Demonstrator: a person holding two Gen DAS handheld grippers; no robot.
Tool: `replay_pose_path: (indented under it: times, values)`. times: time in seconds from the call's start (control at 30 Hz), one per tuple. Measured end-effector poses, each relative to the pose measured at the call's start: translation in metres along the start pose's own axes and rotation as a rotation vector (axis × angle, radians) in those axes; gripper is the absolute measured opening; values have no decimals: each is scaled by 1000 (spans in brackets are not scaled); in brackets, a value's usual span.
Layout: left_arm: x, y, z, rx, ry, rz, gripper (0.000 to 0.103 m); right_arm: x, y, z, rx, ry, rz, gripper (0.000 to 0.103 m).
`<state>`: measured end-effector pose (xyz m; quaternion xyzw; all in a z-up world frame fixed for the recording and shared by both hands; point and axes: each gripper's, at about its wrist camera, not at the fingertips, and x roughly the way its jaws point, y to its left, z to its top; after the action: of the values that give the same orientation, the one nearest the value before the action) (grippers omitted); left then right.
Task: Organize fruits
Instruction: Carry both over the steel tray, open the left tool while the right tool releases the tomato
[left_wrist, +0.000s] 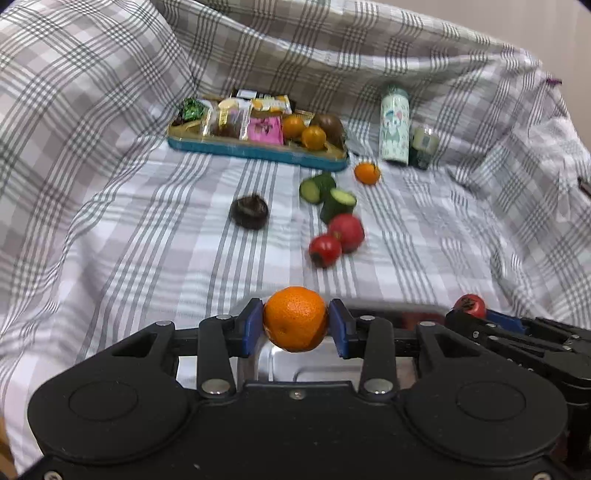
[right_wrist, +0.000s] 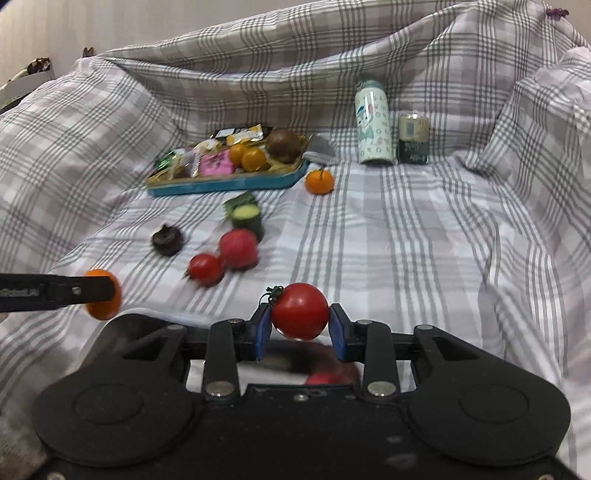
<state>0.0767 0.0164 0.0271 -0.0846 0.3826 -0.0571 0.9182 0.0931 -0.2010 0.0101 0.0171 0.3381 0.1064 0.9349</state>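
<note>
Checked bedsheet (left_wrist: 110, 221) covers everything; no writing is readable. From the left: a tray (left_wrist: 258, 152) of snack packets and oranges, a dark fruit (left_wrist: 249, 211), cucumber pieces (left_wrist: 327, 192), two tomatoes (left_wrist: 338, 240), a bottle (left_wrist: 395, 123), a can (left_wrist: 424, 147). Left hand-held gripper (left_wrist: 295, 325) clamps an orange (left_wrist: 295, 318); right hand-held gripper (right_wrist: 300, 325) clamps a tomato (right_wrist: 300, 311).

A round orange (left_wrist: 295, 318) is clamped in the left gripper (left_wrist: 295, 326). A red tomato (right_wrist: 300, 311), stem pointing left, is clamped in the right gripper (right_wrist: 300, 326). Two more tomatoes (left_wrist: 337, 240) lie touching on the bed.
</note>
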Motion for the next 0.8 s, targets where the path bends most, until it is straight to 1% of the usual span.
replay_pose_path:
  times: [0.17, 0.3, 0.5, 0.67, 0.8]
  values:
    - [-4, -14, -19, 63, 31, 45, 47, -20, 10, -17, 8, 45, 18, 34]
    - [-4, -22, -32, 113, 53, 63, 47, -26, 21, -28, -25, 75, 2, 34]
    - [-4, -22, -39, 115, 65, 72, 48, -31, 33, -41, -54, 109, 25, 34]
    - [-12, -21, -38, 108, 27, 74, 48, -30, 35, -42, -60, 124, 41, 35]
    - [-10, -19, -36, 96, 35, 72, 47, -30, 37, -41, -60, 121, 47, 35]
